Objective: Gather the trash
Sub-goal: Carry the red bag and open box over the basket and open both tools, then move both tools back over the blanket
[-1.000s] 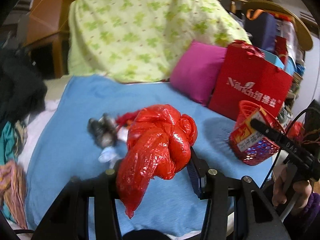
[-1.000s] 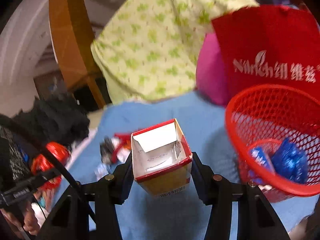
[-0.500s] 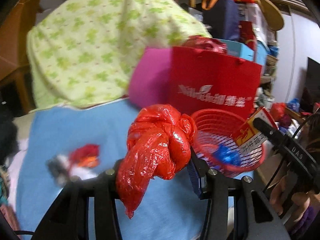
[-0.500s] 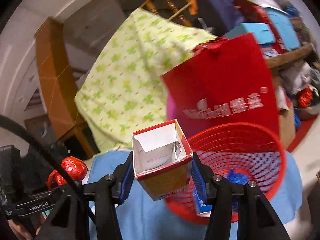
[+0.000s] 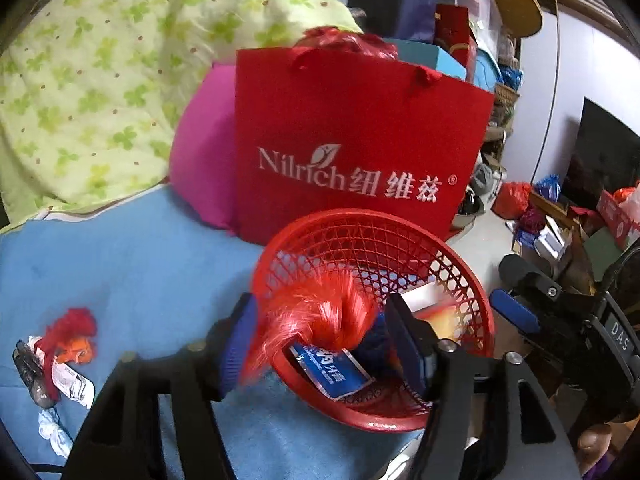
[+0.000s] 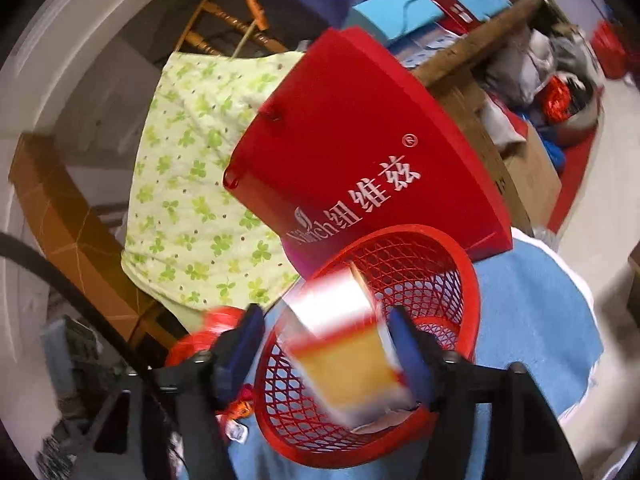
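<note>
Trash, two pieces, both motion-blurred over the red plastic mesh basket (image 5: 460, 264) on the blue bedcover (image 5: 120, 264): a crumpled red plastic bag (image 5: 320, 312) between the pads of my left tool (image 5: 326, 344), a red-and-yellow cardboard carton (image 6: 348, 364) in my right tool (image 6: 326, 348). Both tools' jaws have just been opening, pads clear. Bag: light, soft, slippery; pinch the knot. Carton: light, crushable; take the side walls. More scraps (image 5: 60, 360) lie at left.
</note>
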Available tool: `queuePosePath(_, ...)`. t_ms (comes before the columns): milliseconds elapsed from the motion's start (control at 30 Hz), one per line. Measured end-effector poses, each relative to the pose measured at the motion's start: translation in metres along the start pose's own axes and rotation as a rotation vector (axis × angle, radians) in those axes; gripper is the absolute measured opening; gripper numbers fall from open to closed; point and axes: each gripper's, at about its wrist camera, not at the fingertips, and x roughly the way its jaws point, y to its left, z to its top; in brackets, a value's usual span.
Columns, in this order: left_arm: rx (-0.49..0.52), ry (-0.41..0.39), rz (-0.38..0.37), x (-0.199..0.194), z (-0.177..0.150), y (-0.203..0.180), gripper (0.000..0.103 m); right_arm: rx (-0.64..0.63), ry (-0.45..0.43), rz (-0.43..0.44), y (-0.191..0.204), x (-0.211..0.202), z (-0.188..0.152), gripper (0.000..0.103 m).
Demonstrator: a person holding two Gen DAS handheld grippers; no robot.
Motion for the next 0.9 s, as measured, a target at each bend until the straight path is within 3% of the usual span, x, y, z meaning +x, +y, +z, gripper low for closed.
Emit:
queuePosePath(100, -0.024, -0.023, 0.032, -0.016, -0.006, 0.016, 0.07, -0.033, -0.014, 0.006, 0.008, -0.002, -0.002, 0.079)
queuePosePath(200, -0.055, -0.044, 0.074, -0.039, -0.024, 0.041, 0.073, -0.154, -0.069, 0.024, 0.036, -0.008, -0.012, 0.079)
queuePosePath(367, -0.141, -0.032, 0.278, -0.094, -0.087, 0.124, 0.076, -0.473, -0.081, 0.16, 0.118, -0.009, -0.064, 0.083)
queuePosePath(467, -0.229, 0.005, 0.428, -0.122, -0.129, 0.182, 0.078, -0.627, 0.01, 0.259, 0.165, 0.008, -0.107, 0.095)
queuePosePath(500, -0.257, 0.027, 0.494, -0.129, -0.144, 0.202, 0.078, -0.664, 0.057, 0.283, 0.179, 0.019, -0.121, 0.095)
queuePosePath(600, -0.369, 0.07, 0.585, -0.14, -0.177, 0.26, 0.078, -0.726, 0.222, 0.306, 0.209, 0.062, -0.159, 0.096)
queuePosePath(667, -0.438, 0.097, 0.631, -0.142, -0.196, 0.292, 0.078, -0.766, 0.353, 0.246, 0.22, 0.108, -0.187, 0.097)
queuePosePath(733, -0.479, 0.121, 0.68, -0.138, -0.211, 0.318, 0.078, -0.776, 0.471, 0.13, 0.217, 0.163, -0.211, 0.097)
queuePosePath(900, -0.518, 0.135, 0.708, -0.115, -0.226, 0.36, 0.078, -0.699, 0.548, -0.071, 0.187, 0.257, -0.225, 0.097)
